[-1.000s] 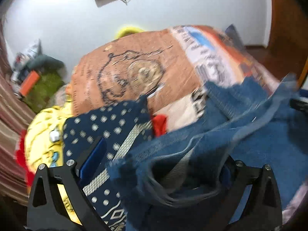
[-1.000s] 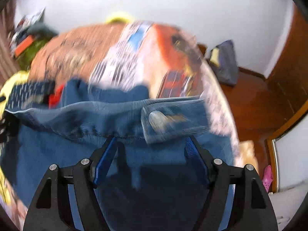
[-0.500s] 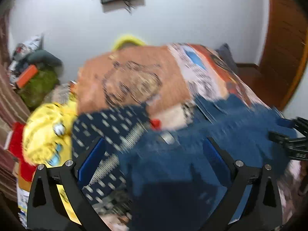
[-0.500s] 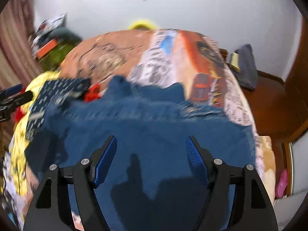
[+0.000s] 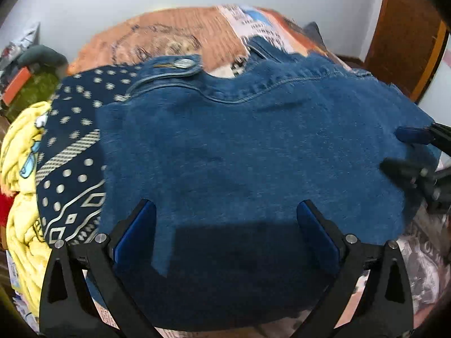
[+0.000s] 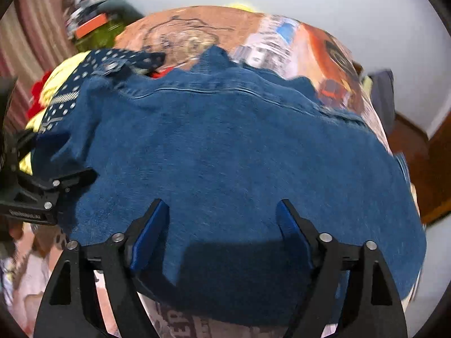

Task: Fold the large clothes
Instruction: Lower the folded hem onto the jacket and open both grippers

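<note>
A large blue denim garment (image 5: 253, 140) lies spread flat over the bed, its buttoned tab (image 5: 180, 63) at the far left corner. My left gripper (image 5: 225, 211) hovers open over the near edge of the denim, and its pads do not press on the cloth. The right gripper (image 6: 222, 208) is over the same denim (image 6: 225, 140). Its jaws are opening, with only flat cloth beneath them. Each gripper shows in the other's view: the right gripper (image 5: 414, 152) at the denim's right edge, the left gripper (image 6: 56, 186) at its left edge.
A navy patterned garment (image 5: 73, 140) and a yellow printed one (image 5: 19, 152) lie left of the denim. The orange printed bedspread (image 5: 169, 33) runs on to the white wall. A cluttered pile (image 5: 36, 87) sits far left. A wooden door (image 5: 403, 28) and a dark bag (image 6: 380, 98) are on the right.
A second ago the denim hung bunched up at both grippers. Now it lies spread flat on the bed. Both grippers have come down closer to it.
</note>
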A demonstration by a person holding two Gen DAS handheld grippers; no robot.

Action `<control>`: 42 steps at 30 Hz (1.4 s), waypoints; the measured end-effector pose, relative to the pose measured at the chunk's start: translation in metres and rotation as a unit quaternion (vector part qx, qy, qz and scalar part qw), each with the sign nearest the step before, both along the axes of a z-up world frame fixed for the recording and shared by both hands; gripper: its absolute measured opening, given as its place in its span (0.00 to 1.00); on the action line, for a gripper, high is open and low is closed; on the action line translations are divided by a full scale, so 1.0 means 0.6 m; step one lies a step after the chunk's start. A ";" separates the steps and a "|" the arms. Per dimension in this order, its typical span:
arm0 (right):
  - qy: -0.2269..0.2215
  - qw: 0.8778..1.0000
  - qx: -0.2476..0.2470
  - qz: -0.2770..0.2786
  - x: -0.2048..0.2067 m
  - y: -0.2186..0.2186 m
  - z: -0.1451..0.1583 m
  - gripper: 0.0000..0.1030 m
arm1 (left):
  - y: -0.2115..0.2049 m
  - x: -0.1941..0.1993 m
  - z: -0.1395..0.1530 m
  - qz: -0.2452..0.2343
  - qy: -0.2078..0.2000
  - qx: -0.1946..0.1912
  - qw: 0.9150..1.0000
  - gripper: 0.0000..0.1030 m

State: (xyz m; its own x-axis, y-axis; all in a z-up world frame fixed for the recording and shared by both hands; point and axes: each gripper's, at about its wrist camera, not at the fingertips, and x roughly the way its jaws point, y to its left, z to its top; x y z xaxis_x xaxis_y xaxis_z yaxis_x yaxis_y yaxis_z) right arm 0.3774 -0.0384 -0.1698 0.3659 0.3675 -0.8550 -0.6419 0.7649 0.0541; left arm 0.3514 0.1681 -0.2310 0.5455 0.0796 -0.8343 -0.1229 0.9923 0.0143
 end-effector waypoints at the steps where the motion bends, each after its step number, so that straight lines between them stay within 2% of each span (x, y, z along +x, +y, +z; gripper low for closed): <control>1: 0.001 1.000 0.002 -0.009 0.004 -0.010 0.001 0.76 | 0.005 -0.007 0.002 0.004 -0.003 -0.008 1.000 0.99; 6: -0.012 0.998 -0.007 -0.054 0.015 -0.055 0.002 0.78 | 0.020 -0.029 0.001 0.010 -0.005 -0.027 1.000 0.99; 9: -0.024 0.997 -0.023 -0.072 0.022 -0.089 0.003 0.77 | 0.023 -0.051 0.005 0.035 -0.003 0.000 0.999 0.99; 11: -0.036 0.996 -0.027 -0.081 0.020 -0.106 0.011 0.77 | 0.028 -0.067 0.008 0.037 -0.006 -0.006 0.999 0.99; 14: -0.064 0.991 -0.060 -0.102 0.019 -0.130 0.020 0.77 | 0.046 -0.089 0.013 0.051 -0.007 -0.010 0.999 0.99; 18: -0.072 0.988 -0.067 -0.123 0.018 -0.169 0.026 0.78 | 0.089 -0.109 0.005 0.099 0.002 -0.013 0.995 0.99; 21: -0.065 0.987 -0.063 -0.136 0.018 -0.186 0.026 0.78 | 0.122 -0.125 -0.005 0.130 0.002 -0.056 0.990 0.99; 25: -0.054 0.986 -0.051 -0.147 0.018 -0.189 0.029 0.78 | 0.146 -0.154 -0.005 0.165 -0.003 -0.087 0.982 0.99; 30: -0.054 0.989 -0.024 -0.134 0.005 -0.171 0.047 0.78 | 0.136 -0.180 0.010 0.169 -0.020 -0.128 0.977 0.99; 32: -0.057 0.991 -0.012 -0.124 -0.002 -0.157 0.056 0.78 | 0.128 -0.188 0.010 0.165 -0.027 -0.164 0.972 0.99; 34: -0.056 0.992 0.000 -0.111 -0.008 -0.140 0.061 0.77 | 0.118 -0.187 0.001 0.161 -0.028 -0.206 0.965 0.99; 39: -0.040 0.996 0.011 -0.077 -0.018 -0.093 0.049 0.78 | 0.107 -0.172 -0.032 0.163 -0.020 -0.275 0.947 0.99; 42: -0.025 0.998 0.004 -0.060 -0.024 -0.072 0.028 0.77 | 0.109 -0.162 -0.057 0.168 -0.017 -0.331 0.929 0.99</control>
State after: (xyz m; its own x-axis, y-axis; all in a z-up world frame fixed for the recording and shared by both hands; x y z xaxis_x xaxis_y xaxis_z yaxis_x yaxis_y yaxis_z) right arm 0.3631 -0.0813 -0.1530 0.4502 0.3252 -0.8316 -0.5478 0.8361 0.0303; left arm 0.2545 0.2334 -0.2650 0.6100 -0.2740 -0.7435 -0.4155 0.6884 -0.5945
